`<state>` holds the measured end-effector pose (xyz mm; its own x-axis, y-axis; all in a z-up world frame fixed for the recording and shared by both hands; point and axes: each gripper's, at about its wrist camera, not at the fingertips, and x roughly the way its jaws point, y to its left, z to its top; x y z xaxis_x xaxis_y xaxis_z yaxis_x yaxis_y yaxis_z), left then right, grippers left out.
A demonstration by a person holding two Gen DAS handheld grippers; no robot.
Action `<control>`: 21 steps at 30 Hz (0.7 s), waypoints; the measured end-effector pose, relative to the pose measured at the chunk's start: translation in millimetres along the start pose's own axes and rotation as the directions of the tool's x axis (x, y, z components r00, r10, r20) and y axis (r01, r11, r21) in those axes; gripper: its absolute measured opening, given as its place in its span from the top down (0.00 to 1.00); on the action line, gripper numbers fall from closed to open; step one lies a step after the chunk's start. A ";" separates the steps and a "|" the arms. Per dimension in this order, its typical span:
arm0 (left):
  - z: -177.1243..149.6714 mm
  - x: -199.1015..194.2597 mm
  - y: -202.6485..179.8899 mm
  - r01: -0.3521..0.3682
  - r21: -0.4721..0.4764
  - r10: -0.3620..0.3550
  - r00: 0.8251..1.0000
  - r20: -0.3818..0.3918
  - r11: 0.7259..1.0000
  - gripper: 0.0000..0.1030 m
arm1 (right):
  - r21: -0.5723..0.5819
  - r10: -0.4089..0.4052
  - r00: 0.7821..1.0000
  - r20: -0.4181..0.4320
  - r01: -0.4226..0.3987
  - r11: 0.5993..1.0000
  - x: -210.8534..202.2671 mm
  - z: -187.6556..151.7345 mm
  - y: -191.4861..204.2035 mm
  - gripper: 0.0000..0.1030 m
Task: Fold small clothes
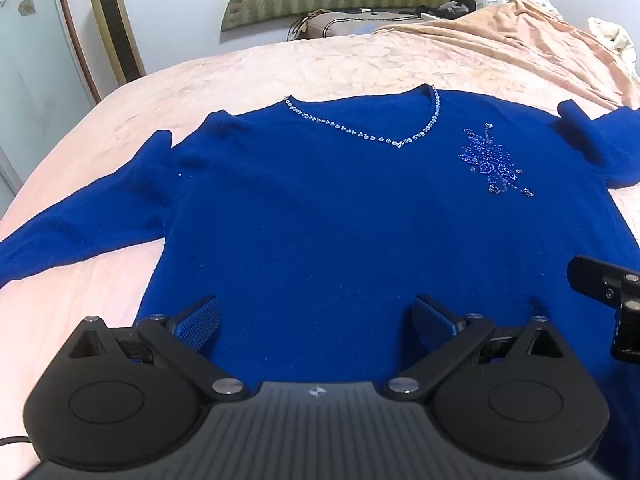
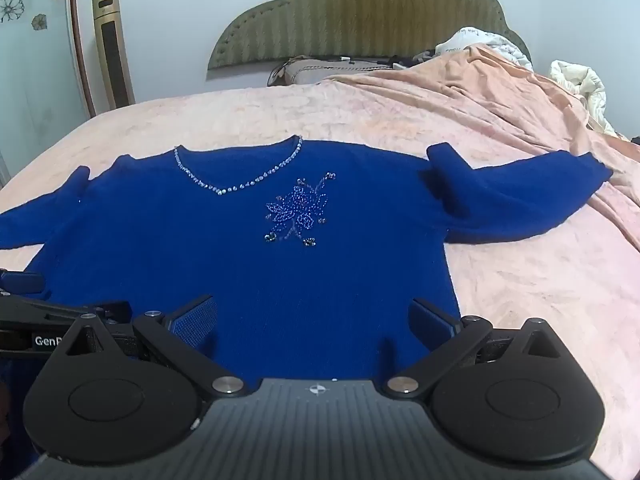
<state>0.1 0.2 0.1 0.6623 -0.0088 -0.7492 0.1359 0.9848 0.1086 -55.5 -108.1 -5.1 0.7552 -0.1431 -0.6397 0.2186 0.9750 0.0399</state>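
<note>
the left gripper [image 1: 316, 322] has its jaws spread wide, nothing between them, and its blue pads [image 1: 200, 322] hang over the lower hem area of the sweater [image 1: 320, 220] at the bottom centre of the left view. the right gripper [image 2: 314, 320] is likewise wide, holding nothing, its pads [image 2: 194, 320] over the sweater's hem at the bottom centre of the right view. whether either gripper touches the knit cannot be told. the two sit side by side: part of the right gripper shows at the right edge of the left view, and part of the left gripper at the lower left edge of the right view.

the sweater, deep blue, lies flat and face up on the bed [image 2: 520, 300], filling the middle of both frames. its v neckline [image 2: 236, 172] is trimmed with pale beads and points toward the grippers; a beaded flower [image 2: 298, 212] sits just below and right of it. one sleeve [image 1: 76, 236] runs off to the left edge, the other sleeve [image 2: 520, 204] reaches out to the right with a fold near the shoulder.

beyond it, at the top of the frames, a rumpled peach blanket [image 2: 500, 92] lies on the right, a green headboard [image 2: 360, 16] in the centre, a pillow [image 2: 316, 70] below it, and a gold tower fan [image 2: 112, 48] at the upper left.
</note>
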 end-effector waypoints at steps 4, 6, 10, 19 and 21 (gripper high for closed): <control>2.2 0.9 1.1 -0.009 0.010 0.009 1.000 -0.001 1.000 0.00 | -0.024 -0.023 1.000 -0.008 0.023 0.999 0.8 1.5 -4.4 0.00; 3.0 1.3 1.9 -0.008 0.012 0.008 1.000 -0.003 1.000 0.00 | -0.021 -0.022 1.000 -0.006 0.022 1.000 0.7 0.0 -4.3 0.00; -1.8 1.9 -1.0 -0.014 0.004 0.014 1.000 -0.002 1.000 0.00 | -0.010 -0.019 1.000 -0.013 0.019 1.000 1.7 -2.6 -6.6 0.00; -3.6 5.7 -2.5 -0.015 0.003 0.015 1.000 -0.008 1.000 0.00 | 0.030 0.012 1.000 -0.022 -0.012 0.999 3.3 -3.0 -16.5 0.00; -3.7 5.7 -2.7 -0.016 0.001 0.016 1.000 -0.010 1.000 0.00 | 0.028 0.011 1.000 -0.027 -0.010 1.000 3.5 -3.0 -16.7 0.00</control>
<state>0.8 -1.9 -6.8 0.6568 0.0090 -0.7540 0.1263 0.9845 0.1217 -58.3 -124.4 -10.3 0.7406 -0.1279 -0.6596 0.2283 0.9712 0.0680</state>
